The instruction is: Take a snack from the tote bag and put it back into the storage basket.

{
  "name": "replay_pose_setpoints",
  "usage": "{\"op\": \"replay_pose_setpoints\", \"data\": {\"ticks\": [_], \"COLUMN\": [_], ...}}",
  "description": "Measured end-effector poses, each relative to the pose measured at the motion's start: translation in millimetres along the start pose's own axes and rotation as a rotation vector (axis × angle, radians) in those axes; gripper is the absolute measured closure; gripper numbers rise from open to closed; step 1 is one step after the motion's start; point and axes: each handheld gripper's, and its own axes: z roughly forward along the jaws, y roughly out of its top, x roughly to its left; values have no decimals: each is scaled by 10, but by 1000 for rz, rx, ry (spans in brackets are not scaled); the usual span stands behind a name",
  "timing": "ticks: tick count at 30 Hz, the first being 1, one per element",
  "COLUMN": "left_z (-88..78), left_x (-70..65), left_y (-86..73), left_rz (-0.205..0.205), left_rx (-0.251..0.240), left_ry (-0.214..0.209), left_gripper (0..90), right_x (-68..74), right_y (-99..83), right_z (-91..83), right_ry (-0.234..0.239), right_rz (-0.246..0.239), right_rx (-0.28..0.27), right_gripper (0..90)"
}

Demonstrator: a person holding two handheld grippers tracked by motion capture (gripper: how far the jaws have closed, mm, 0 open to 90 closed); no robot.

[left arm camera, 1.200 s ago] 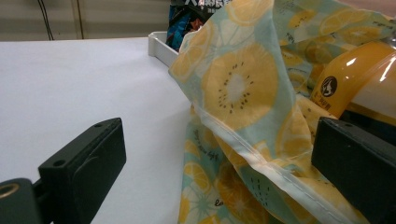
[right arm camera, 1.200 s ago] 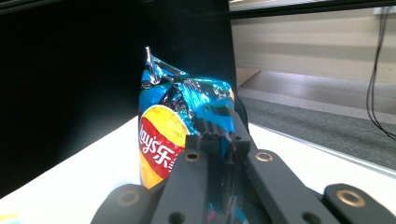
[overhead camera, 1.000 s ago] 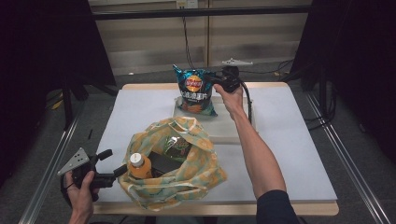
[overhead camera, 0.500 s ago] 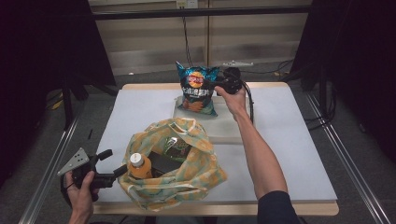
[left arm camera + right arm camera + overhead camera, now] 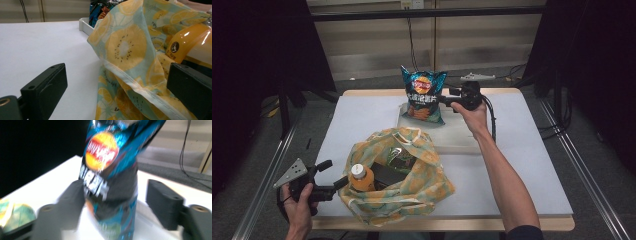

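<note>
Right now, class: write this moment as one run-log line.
left gripper: open, at lemon-print bag rim | right gripper: jaws just opened, astride chip bag, not pressing | chip bag: upright in white tray | orange bottle: in bag

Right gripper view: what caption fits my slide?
Open right gripper with a blue chip bag standing between its jaws.

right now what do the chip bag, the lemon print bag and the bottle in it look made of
Chip bag: glossy printed film, likely foil-lined plastic; it shines and holds creased corners.
Lemon print bag: soft woven cloth, matte; it folds loosely and has a stitched hem.
Bottle: clear glossy plastic, probably, with orange drink inside; bright highlights on its shoulder in the left gripper view.
</note>
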Motion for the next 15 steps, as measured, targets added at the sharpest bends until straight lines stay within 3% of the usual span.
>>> {"op": "replay_pose_setpoints", "data": {"ticks": [2, 4, 9, 11, 12, 15], "left_z": [2, 0, -12, -14, -3, 0], "left_x": [-2, 0, 17, 20, 7, -19], "left_y": [2, 3, -4, -2, 2, 13], "left_rz": [2, 8, 5, 4, -10, -3], "left_rx": [0, 4, 5, 5, -5, -3], "left_ry": [-1, -1, -3, -5, -13, -9], "left_gripper": [30, 30, 30, 30, 30, 30], "right_x": [20, 41, 60, 67, 68, 39], "right_y": [-80, -168, -391, -447, -455, -481], "right_z": [-3, 26, 165, 232, 248, 349], "right_ry": [27, 33, 101, 115, 116, 121], "right_rz": [-10, -10, -4, -13, -11, 3], "right_rx": [26, 53, 112, 146, 150, 176], "right_gripper": [537, 610, 843, 898, 900, 900]}}
